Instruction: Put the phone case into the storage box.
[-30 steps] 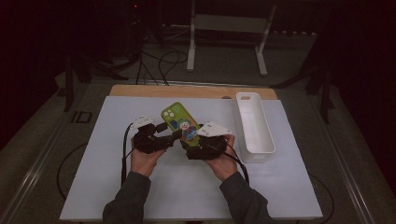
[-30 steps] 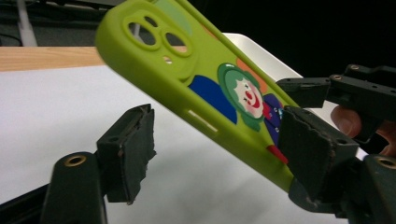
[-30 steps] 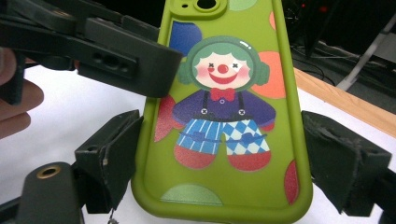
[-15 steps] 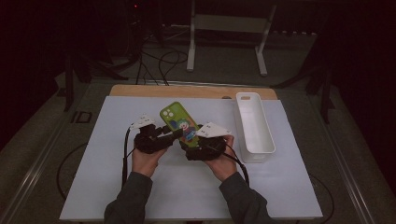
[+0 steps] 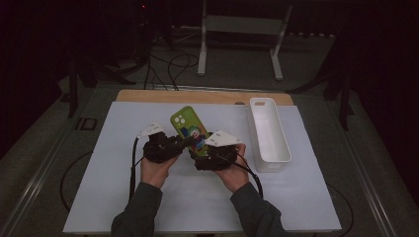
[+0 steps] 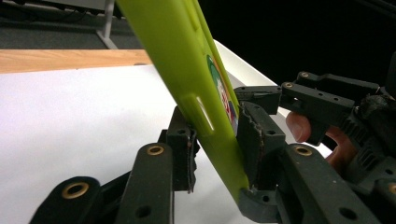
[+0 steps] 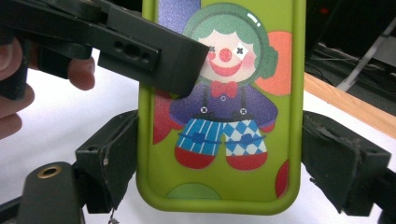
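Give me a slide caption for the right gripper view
Right tool clamps a green clown-print phone case by its edges.

A green phone case (image 5: 189, 129) with a clown print is held above the white-covered worktop (image 5: 118, 197), raised at a tilt between the left gripper (image 5: 184, 143) and the right gripper (image 5: 199, 149). The left gripper's jaws have just been closing, with the case between them. A long white tray (image 5: 276, 158) is seen just to the right of the hands. A wooden strip (image 5: 148, 95) lies along the far edge.
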### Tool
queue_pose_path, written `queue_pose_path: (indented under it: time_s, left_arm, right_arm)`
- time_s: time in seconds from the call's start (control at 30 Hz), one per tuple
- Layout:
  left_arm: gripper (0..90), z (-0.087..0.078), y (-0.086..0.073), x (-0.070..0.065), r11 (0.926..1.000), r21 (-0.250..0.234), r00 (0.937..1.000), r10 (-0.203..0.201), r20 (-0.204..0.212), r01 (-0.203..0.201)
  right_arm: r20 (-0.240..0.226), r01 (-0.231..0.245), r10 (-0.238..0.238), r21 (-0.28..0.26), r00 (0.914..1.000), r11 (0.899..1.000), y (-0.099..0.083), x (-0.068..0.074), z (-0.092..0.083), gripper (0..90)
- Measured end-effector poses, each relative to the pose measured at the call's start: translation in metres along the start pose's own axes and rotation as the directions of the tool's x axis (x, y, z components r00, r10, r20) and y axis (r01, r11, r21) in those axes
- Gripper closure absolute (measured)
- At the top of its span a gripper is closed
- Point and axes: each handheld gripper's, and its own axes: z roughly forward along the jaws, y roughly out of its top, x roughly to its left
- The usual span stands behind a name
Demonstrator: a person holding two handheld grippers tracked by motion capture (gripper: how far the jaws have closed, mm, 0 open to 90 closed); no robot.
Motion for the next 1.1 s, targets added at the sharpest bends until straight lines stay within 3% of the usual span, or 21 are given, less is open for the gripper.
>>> queue_pose_path:
  time_s: [0.17,0.5,1.1]
  left_arm:
    - [71.4,0.002,0.000,-0.003,1.0000,-0.002,0.9998,0.009,0.016,-0.009]
    - [76.9,0.002,0.003,-0.012,0.9971,0.001,0.9967,0.077,0.026,-0.077]
    - [77.3,0.003,0.003,-0.012,0.9956,0.023,0.9958,0.091,0.004,-0.091]
  right_arm:
    - [0.005,-0.014,0.014,0.002,0.9999,1.000,-0.001,0.000,0.001,15.8]
    - [-0.012,-0.044,0.044,0.005,0.9990,0.999,-0.001,-0.002,0.003,15.4]
    - [-0.038,-0.020,0.021,0.035,0.9991,0.999,-0.003,-0.005,0.000,11.8]
